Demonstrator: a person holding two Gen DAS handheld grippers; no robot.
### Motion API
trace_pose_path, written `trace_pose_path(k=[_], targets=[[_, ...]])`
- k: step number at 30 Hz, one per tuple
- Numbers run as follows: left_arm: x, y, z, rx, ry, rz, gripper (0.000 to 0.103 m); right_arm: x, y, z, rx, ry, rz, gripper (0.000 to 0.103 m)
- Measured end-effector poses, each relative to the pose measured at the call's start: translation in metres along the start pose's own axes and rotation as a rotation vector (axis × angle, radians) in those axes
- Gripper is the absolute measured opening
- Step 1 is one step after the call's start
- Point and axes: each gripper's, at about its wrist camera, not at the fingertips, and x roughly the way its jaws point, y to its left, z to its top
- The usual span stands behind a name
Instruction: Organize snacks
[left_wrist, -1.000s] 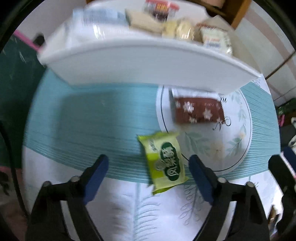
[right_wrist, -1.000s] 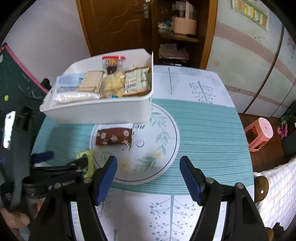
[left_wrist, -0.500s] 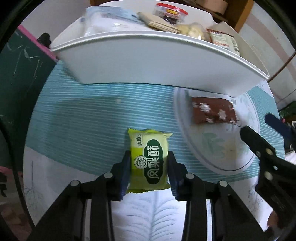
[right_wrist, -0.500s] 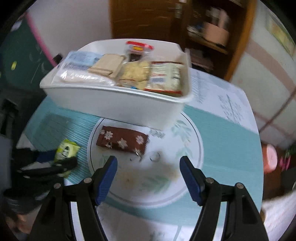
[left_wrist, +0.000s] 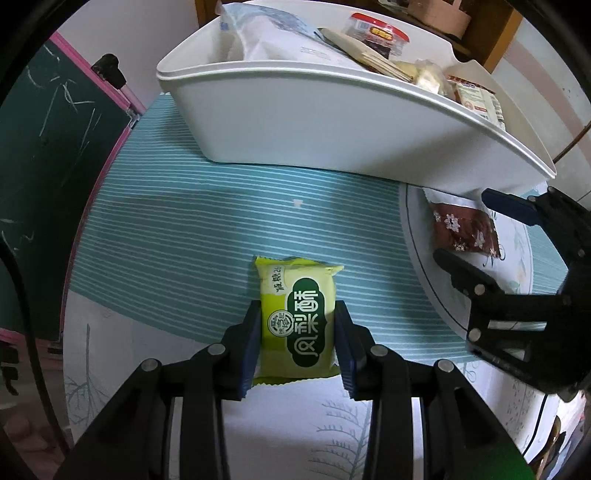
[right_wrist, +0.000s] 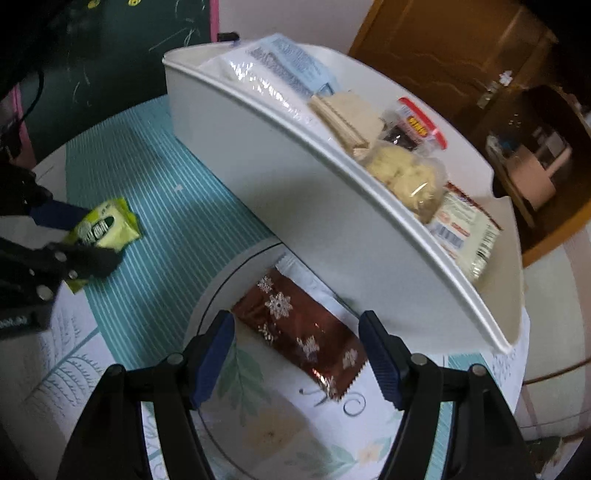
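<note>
1. The left gripper (left_wrist: 298, 339) has its fingers (left_wrist: 248, 347) clamped on the two long sides of the green snack packet (left_wrist: 298, 317), which lies on the counter (left_wrist: 177, 236) near its front edge.
2. The packet looks light and soft, with a slippery film; a hard squeeze could probably crush the pastry inside.
3. The right gripper (right_wrist: 295, 354) has its fingers apart around the brown snack packet (right_wrist: 299, 332), just beside the white bin (right_wrist: 295, 206).
4. This one seems flat and thin, so its middle is the best hold.
</note>
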Motion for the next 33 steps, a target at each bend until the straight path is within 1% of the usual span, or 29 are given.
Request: trace_pose_path(k=[1, 4, 7, 8, 9, 10, 11, 12, 13, 16, 19, 23, 25, 27, 31, 33], targets=[[0.002, 0.003, 0.004, -0.001, 0.001, 0.002, 0.035, 0.002, -0.003, 0.002, 0.003, 0.005, 0.013, 0.07], [0.001, 0.0, 0.004, -0.002, 0.003, 0.006, 0.035, 0.008, -0.012, 0.004, 0.043, 0.025, 0.093, 0.07], [0.001, 0.0, 0.006, -0.004, 0.007, 0.008, 0.035, 0.011, -0.016, 0.005, 0.071, 0.038, 0.136, 0.07], [0.001, 0.001, 0.007, -0.006, 0.009, 0.008, 0.035, 0.013, -0.019, 0.005, 0.094, 0.05, 0.154, 0.066], [0.002, 0.003, 0.01, -0.007, 0.009, 0.007, 0.035, 0.014, -0.021, 0.006, 0.114, 0.056, 0.16, 0.059], [-0.001, -0.003, 0.007, -0.007, 0.008, 0.007, 0.035, 0.014, -0.024, 0.007, 0.14, 0.057, 0.167, 0.037], [-0.002, -0.004, 0.007, -0.003, 0.004, 0.008, 0.035, 0.014, -0.027, 0.007, 0.166, 0.063, 0.169, 0.031], [-0.004, -0.003, 0.008, -0.001, 0.003, 0.008, 0.035, 0.014, -0.029, 0.007, 0.188, 0.069, 0.178, 0.029], [-0.007, -0.004, 0.008, 0.003, -0.001, 0.007, 0.035, 0.013, -0.032, 0.005, 0.223, 0.071, 0.198, 0.024], [-0.018, -0.007, 0.007, 0.014, -0.019, 0.006, 0.035, 0.008, -0.03, 0.001, 0.268, 0.068, 0.233, 0.018], [-0.034, -0.013, 0.007, 0.033, -0.045, 0.007, 0.035, -0.005, -0.03, -0.008, 0.338, 0.059, 0.289, 0.016], [-0.061, -0.022, 0.012, 0.062, -0.077, -0.006, 0.035, -0.033, -0.032, -0.017, 0.423, 0.019, 0.32, 0.016], [-0.075, -0.028, 0.016, 0.076, -0.093, -0.012, 0.035, -0.048, -0.036, -0.019, 0.458, 0.0, 0.315, 0.016], [-0.093, -0.034, 0.022, 0.097, -0.116, -0.019, 0.035, -0.069, -0.04, -0.02, 0.517, -0.023, 0.292, 0.016], [-0.121, -0.043, 0.045, 0.136, -0.165, -0.043, 0.035, -0.107, -0.057, -0.021, 0.63, -0.056, 0.261, 0.016], [-0.137, -0.05, 0.056, 0.159, -0.199, -0.053, 0.035, -0.125, -0.064, -0.015, 0.657, -0.076, 0.234, 0.016]])
